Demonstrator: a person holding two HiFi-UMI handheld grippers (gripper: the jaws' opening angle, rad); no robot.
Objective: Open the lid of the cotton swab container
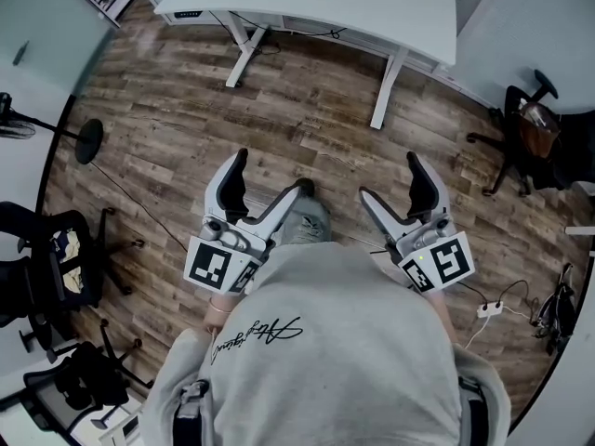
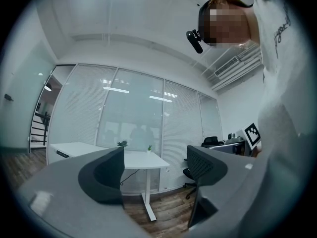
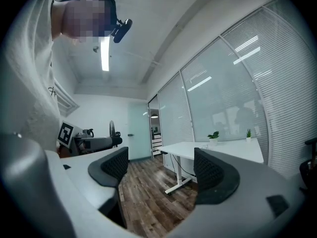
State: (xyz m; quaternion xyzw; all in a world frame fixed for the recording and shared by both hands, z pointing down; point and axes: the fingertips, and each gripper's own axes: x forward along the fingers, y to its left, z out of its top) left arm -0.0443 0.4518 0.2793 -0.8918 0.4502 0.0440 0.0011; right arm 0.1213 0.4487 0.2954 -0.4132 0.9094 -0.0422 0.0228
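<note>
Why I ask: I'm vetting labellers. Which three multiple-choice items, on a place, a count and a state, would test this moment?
1. Where is the white desk?
A. Ahead of the person, beyond both grippers.
B. Behind the person.
C. Under the grippers.

2. How many potted plants stand on it?
A. One.
B. Two.
C. Four.

3. How do the left gripper and right gripper stand?
A. Both shut on a container.
B. Left shut, right open.
C. Both open, nothing between the jaws.

Answers: 1 A, the head view shows it past the jaw tips; 2 B, the right gripper view shows two on the desktop; 3 C, each gripper view shows parted jaws holding nothing.
</note>
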